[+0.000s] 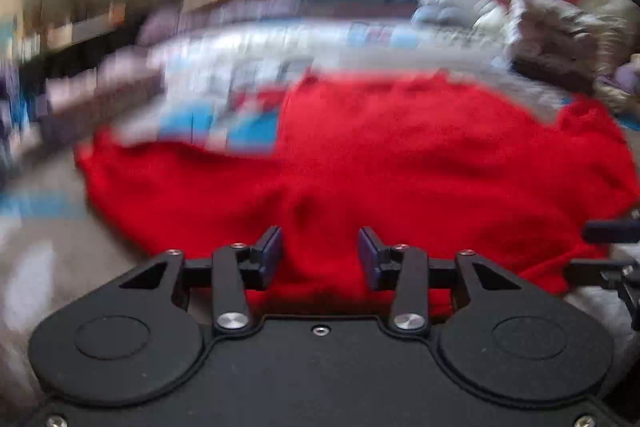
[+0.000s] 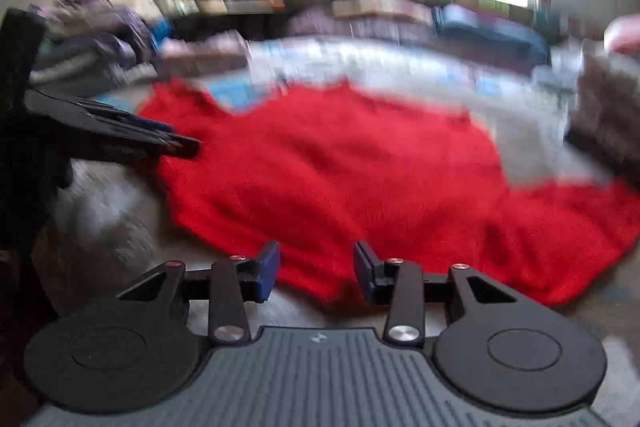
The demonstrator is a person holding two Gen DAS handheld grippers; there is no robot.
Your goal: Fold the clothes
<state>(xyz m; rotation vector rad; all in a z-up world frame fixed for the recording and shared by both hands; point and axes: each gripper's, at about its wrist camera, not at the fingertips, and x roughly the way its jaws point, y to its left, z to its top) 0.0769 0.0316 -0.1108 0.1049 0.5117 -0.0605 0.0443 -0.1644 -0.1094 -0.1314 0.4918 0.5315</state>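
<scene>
A: Jaw state first. Our left gripper (image 1: 320, 253) has its jaws spread wide, nothing between the pads, only red knit behind the gap. Our right gripper (image 2: 316, 269) is likewise parted and empty.

B: And the garment?

A: The red sweater (image 1: 380, 163) lies flat on the pale bed cover (image 2: 112, 211), straight ahead of both grippers. In the left wrist view its near hem runs right under the fingertips; we can't tell if they touch it. In the right wrist view the hem sits just past the tips, with bare cover showing under the left pad.

B: So left is nearer?

A: We judge so, marginally. Long axis looks crosswise to us, one sleeve trailing off to each side. Both views are motion-blurred, so edges are soft.

B: Anything else close?

A: A heap of other clothes (image 1: 560, 27) sits at far right, well apart from the sweater.
</scene>
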